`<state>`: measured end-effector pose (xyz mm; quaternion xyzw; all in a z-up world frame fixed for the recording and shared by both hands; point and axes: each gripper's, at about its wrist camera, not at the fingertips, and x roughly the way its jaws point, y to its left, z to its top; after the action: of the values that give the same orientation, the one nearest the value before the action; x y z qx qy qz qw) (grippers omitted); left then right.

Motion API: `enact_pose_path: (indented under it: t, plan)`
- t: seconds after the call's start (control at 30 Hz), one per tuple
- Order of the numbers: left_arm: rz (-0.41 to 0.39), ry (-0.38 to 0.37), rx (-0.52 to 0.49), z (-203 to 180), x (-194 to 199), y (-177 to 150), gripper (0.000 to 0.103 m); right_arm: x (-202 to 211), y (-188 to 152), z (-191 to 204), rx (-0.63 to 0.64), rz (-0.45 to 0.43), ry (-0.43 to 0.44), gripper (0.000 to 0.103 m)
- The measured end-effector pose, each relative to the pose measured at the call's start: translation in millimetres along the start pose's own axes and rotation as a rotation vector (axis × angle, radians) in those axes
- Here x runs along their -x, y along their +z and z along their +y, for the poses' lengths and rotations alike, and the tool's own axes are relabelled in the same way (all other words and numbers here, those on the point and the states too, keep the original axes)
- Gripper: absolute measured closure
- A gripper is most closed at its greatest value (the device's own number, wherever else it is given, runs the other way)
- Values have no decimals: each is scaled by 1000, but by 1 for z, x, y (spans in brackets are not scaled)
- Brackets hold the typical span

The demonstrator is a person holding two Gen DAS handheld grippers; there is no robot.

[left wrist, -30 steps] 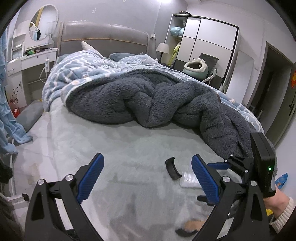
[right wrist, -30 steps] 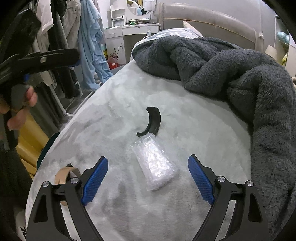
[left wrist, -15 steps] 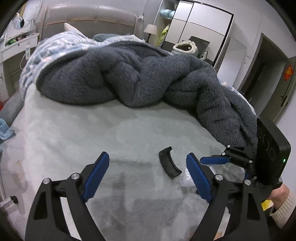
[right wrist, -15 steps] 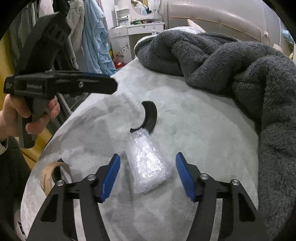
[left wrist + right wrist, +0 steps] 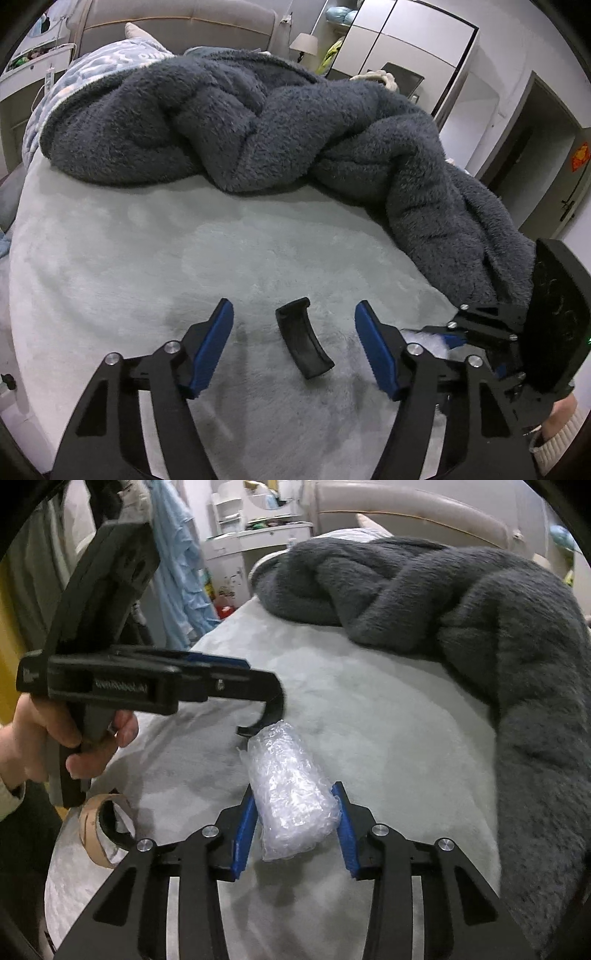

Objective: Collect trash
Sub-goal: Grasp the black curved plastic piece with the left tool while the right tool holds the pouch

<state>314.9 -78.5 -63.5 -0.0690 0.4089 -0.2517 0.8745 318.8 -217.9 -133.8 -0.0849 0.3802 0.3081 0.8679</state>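
A curved black plastic piece (image 5: 303, 342) lies on the pale grey bed sheet (image 5: 147, 258). My left gripper (image 5: 294, 341) is open, one blue finger on each side of it. In the right wrist view only the piece's hooked tip (image 5: 255, 728) shows under the left gripper's body. A crumpled clear plastic wrap (image 5: 291, 794) lies on the sheet. My right gripper (image 5: 295, 829) has closed on it, both blue pads pressing its sides. The right gripper's body (image 5: 517, 350) shows at the right of the left wrist view.
A dark grey fleece blanket (image 5: 295, 129) is heaped across the far and right side of the bed. A brown tape roll (image 5: 101, 829) lies near the bed's left edge. Clothes (image 5: 181, 554) hang beyond the left edge, with a dresser behind.
My right gripper moved forward and closed on the clear plastic wrap. My left gripper moved in and down so its open fingers now straddle the black piece.
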Motion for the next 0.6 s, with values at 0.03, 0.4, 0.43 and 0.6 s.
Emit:
enact_pose_path:
  t: [0.03, 0.4, 0.43, 0.6]
  plan:
    - [3, 3, 6, -2, -3, -1, 37, 2, -1, -4, -14, 1, -12, 62]
    - [48, 102, 28, -9, -29, -1, 65, 23, -8, -13, -66, -40, -2, 62]
    - [51, 110, 25, -9, -31, -1, 65, 24, -10, -10, -64, -39, 1, 62]
    - [54, 133, 13, -11, -32, 1, 78, 25, -7, -2, -59, -43, 12, 62]
